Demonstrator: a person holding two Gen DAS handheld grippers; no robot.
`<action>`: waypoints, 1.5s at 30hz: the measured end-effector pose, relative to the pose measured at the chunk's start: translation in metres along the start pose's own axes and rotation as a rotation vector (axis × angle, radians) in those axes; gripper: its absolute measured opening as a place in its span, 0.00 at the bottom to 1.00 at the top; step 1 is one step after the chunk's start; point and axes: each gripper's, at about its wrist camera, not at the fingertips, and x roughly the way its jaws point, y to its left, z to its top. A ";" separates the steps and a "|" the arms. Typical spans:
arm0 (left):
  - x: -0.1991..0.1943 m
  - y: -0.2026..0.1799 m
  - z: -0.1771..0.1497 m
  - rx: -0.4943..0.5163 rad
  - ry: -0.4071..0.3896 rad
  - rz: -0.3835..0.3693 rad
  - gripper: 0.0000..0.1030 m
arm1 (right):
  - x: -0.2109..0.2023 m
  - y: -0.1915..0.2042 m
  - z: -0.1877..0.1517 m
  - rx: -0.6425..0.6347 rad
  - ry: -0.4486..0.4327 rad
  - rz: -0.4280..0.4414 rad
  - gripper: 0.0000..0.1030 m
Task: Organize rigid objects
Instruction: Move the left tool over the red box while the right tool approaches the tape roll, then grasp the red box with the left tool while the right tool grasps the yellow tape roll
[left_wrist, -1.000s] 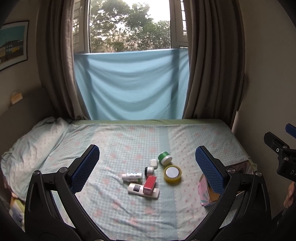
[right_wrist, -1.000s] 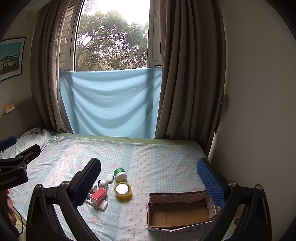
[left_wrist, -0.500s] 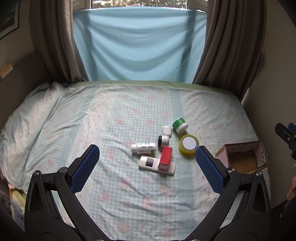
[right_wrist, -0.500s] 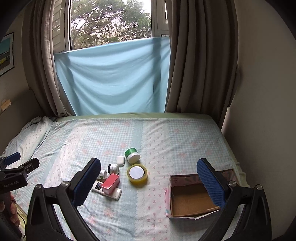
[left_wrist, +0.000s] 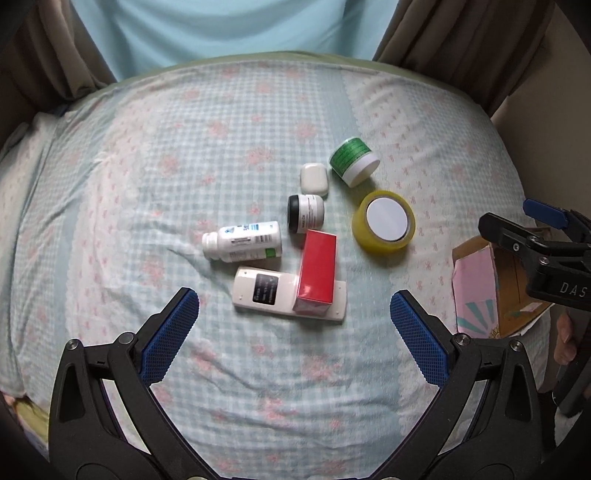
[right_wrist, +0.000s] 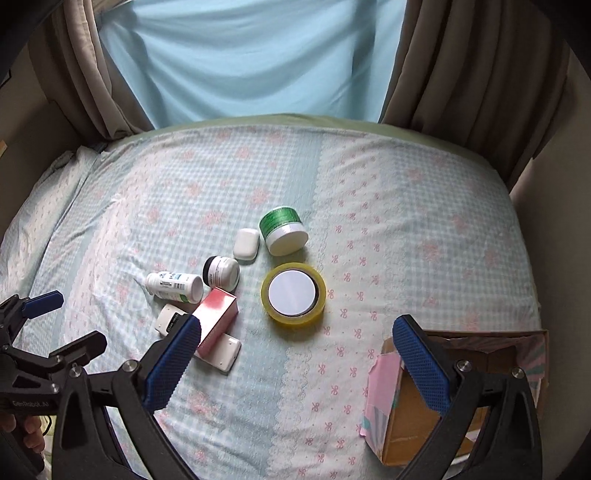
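Note:
Several small items lie clustered on the bed. A red box (left_wrist: 317, 273) rests across a white remote (left_wrist: 267, 291). Beside them lie a white bottle (left_wrist: 243, 242), a black-lidded jar (left_wrist: 306, 214), a small white case (left_wrist: 314, 179), a green jar (left_wrist: 354, 160) and a yellow tape roll (left_wrist: 384, 227). An open cardboard box (right_wrist: 443, 398) sits at the bed's right edge. My left gripper (left_wrist: 293, 328) is open and empty, just in front of the remote. My right gripper (right_wrist: 295, 362) is open and empty, in front of the tape roll (right_wrist: 293, 293), its right finger over the box.
The bed has a light blue checked sheet (left_wrist: 147, 184) with pink flowers. Brown curtains (right_wrist: 461, 66) and a blue cloth (right_wrist: 258, 55) hang behind it. A wall stands close on the right. The right gripper also shows in the left wrist view (left_wrist: 535, 251).
Both grippers have tilted down and moved in closer over the bed. The items now appear larger and nearer. The window is out of view. Nothing has been taken hold of.

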 end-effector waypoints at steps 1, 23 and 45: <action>0.014 -0.001 0.004 -0.006 0.022 -0.006 0.99 | 0.021 -0.002 0.004 -0.009 0.029 0.002 1.00; 0.207 -0.035 0.017 0.051 0.294 -0.017 0.66 | 0.234 0.000 0.014 -0.057 0.455 0.000 1.00; 0.188 -0.024 0.023 -0.006 0.266 -0.086 0.40 | 0.221 0.009 0.028 -0.050 0.406 -0.001 0.94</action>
